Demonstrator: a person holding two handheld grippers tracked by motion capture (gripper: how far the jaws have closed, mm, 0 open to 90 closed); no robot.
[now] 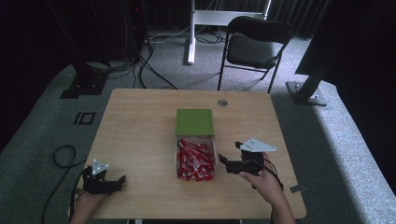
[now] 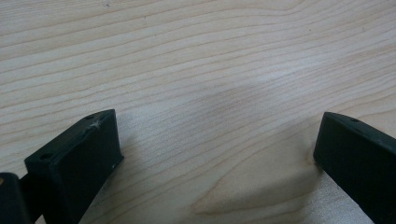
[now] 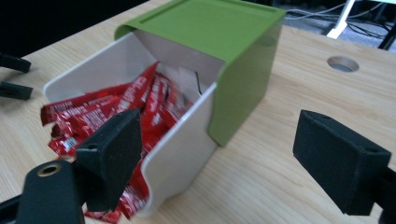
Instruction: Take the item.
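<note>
While both pairs of jaws stand apart and empty, the white plastic drawer of glossy red sachets sits pulled out mid-worktop.

Right gripper hovers just beside the drawer's wall; left gripper rests near the front edge, well apart. The sachets look light, slick and floppy, best pinched singly at an end; the stiff drawer front suits a push into its green plastic housing. Around them: pale wood-grain worktop, grey carpet, a black folding chair, trailing cables.
</note>
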